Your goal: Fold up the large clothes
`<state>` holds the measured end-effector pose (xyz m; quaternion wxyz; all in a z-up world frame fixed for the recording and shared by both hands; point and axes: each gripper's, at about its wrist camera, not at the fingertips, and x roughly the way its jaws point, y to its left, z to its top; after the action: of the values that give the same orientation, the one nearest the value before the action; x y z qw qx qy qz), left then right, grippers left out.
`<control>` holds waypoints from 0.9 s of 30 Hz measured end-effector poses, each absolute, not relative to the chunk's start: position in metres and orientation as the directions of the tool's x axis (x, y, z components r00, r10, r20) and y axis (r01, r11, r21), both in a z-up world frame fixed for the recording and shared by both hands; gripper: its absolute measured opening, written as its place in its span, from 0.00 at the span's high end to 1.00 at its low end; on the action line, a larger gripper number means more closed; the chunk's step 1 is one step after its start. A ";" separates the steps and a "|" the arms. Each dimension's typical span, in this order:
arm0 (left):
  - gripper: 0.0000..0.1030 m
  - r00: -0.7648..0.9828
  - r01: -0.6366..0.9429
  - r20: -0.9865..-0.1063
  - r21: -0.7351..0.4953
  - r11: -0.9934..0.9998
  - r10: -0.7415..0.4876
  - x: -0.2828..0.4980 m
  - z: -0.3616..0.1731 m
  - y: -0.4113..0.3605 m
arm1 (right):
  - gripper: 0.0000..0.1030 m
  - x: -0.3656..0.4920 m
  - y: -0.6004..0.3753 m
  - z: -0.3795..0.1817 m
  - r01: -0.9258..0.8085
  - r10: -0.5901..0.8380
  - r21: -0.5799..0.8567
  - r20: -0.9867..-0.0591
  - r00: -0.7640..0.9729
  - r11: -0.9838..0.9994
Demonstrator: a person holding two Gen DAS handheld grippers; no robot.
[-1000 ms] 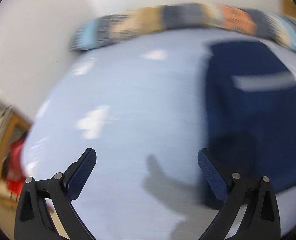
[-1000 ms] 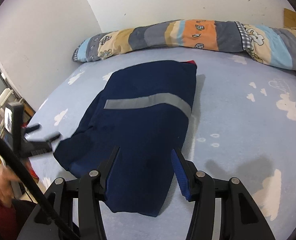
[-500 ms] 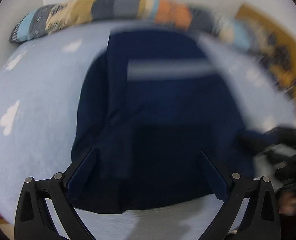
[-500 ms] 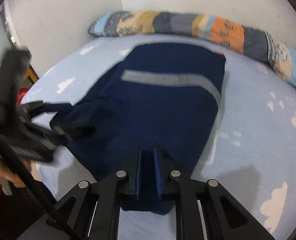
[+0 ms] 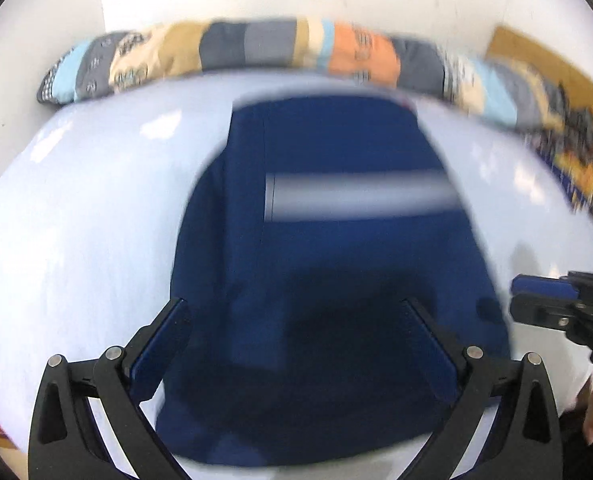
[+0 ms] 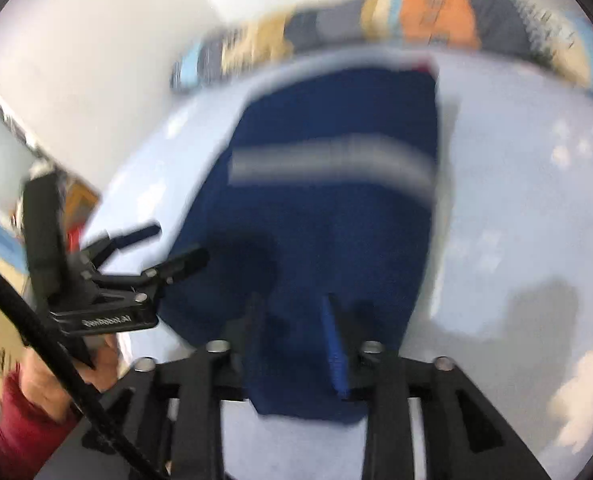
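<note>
Left gripper wide open, empty, above folded navy garment; right gripper half open, just been opening, holds nothing.

Both grippers are black skeletal frames with triangular cut-outs, round silver screw heads at the finger pivots and blue ribbed pads on the fingers. Seen from the right wrist camera, the left gripper has a flat black base plate with white lettering, which reads mirrored and blurred, and just below that plate a thick black cable runs across. The hand under the plate wears a dark red sleeve.
</note>
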<state>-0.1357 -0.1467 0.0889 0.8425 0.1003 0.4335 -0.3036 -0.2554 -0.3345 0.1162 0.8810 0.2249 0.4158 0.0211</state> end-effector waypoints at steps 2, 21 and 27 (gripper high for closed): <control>0.00 0.473 0.586 -0.773 -0.083 0.806 -0.424 -0.121 0.101 -0.161 | 0.54 -0.249 -0.350 0.138 0.188 0.134 0.361 -0.703 0.698 0.913; 0.00 0.319 0.385 -0.893 -0.183 0.905 -0.316 0.031 0.001 -0.219 | 0.81 -0.056 -0.428 0.054 0.390 0.004 0.219 -0.876 0.483 0.894; 0.00 0.327 0.392 -0.885 -0.193 0.900 -0.332 0.027 -0.001 -0.216 | 0.83 -0.060 -0.438 0.042 0.406 0.053 0.287 -0.865 0.498 0.868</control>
<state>0.0273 -0.2161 -0.0009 0.8139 0.0280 0.5361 -0.2222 -0.0601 -0.4379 0.0424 0.8331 0.2345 0.4897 -0.1058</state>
